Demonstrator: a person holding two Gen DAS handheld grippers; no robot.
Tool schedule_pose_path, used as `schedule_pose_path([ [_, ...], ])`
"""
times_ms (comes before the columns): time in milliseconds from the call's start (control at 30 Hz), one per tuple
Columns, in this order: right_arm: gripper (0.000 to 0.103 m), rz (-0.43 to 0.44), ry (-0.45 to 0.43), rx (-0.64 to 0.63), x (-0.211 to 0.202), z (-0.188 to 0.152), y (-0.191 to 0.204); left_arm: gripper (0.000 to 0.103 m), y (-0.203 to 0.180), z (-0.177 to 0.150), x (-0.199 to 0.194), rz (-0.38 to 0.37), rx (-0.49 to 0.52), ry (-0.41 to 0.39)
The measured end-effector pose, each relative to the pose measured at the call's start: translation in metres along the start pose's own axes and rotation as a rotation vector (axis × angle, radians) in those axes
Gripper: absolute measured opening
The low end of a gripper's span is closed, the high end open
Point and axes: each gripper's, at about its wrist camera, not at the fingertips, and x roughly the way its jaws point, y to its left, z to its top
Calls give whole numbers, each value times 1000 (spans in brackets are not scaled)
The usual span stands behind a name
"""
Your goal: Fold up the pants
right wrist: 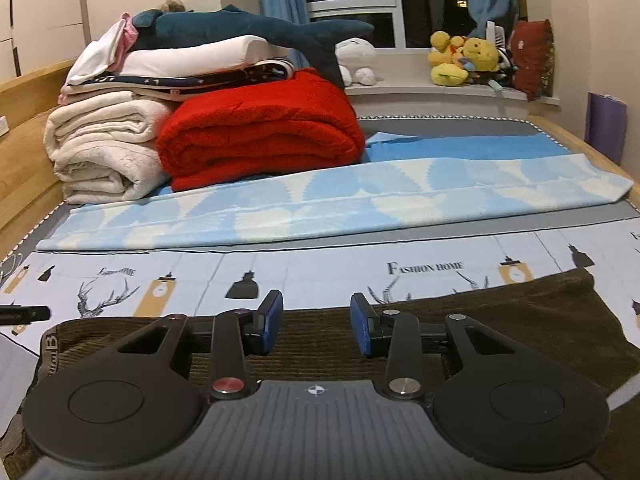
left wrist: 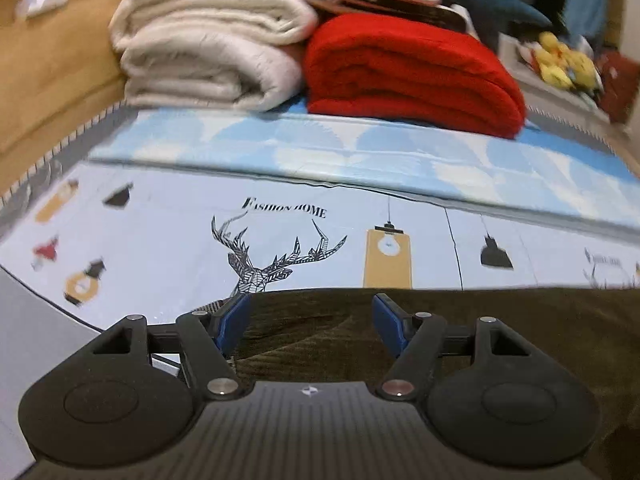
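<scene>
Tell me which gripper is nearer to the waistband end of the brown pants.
Left. The left gripper is over the pants' left end, and its tip shows just beside the waistband label. The right gripper hangs over the middle of the pants, farther along.

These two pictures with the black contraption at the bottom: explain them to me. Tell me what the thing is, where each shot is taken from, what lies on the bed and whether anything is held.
No robot here: a person holds a two-finger tool in each hand, and a wide-angle camera on each looks forward along its blue-padded fingers. One picture comes from the left gripper, the other from the right gripper.

Both hang over brown corduroy pants spread on a printed bed sheet. Further back lie a folded light blue blanket, a red blanket, a cream blanket and a plush shark.

Both grippers are open, with cloth showing between the fingers, but the pads do not press on it. Nothing is held.
</scene>
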Motion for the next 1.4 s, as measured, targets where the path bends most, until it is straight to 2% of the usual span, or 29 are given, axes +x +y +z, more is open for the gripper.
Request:
schedule_pose_path([
  [100, 45, 9, 23, -9, 4, 4, 6, 77, 7, 7, 19, 10, -26, 8],
  [200, 52, 38, 49, -14, 9, 5, 9, 77, 10, 10, 38, -28, -27, 29],
  [467, 57, 18, 92, -65, 25, 3, 10, 82, -3, 5, 101, -23, 135, 77],
  [567, 57, 5, 96, -82, 31, 3, 7, 82, 0, 5, 124, -28, 173, 138],
  [667, 57, -5, 103, -94, 36, 3, 3, 82, 2, 5, 136, -67, 215, 173],
  [833, 57, -15, 119, -111, 42, 3, 1, 82, -1, -1, 149, -78, 292, 216],
  [867, 57, -14, 118, -112, 42, 3, 1, 80, -1, 0, 150, -81, 291, 217],
  [933, 57, -9, 121, -118, 43, 2, 2, 65, 0, 1, 151, -108, 275, 225],
  [1000, 57, -12, 128, -128, 45, 0, 3, 31, -2, 1, 150, -143, 284, 231],
  [1033, 57, -15, 134, -134, 46, -2, 4, 26, -5, 1, 148, -150, 297, 227],
  [1067, 57, -17, 139, -139, 47, -3, 4, 16, -8, 1, 146, -144, 319, 221],
  [1100, 57, -18, 143, -141, 47, -3, 5, 10, -10, 1, 143, -141, 336, 219],
  [1200, 57, -25, 139, -149, 47, -3, 5, 5, -13, 3, 133, -137, 342, 212],
  [1400, 57, -46, 128, -134, 43, -1, 0, 3, -20, 7, 84, -126, 333, 156],
])
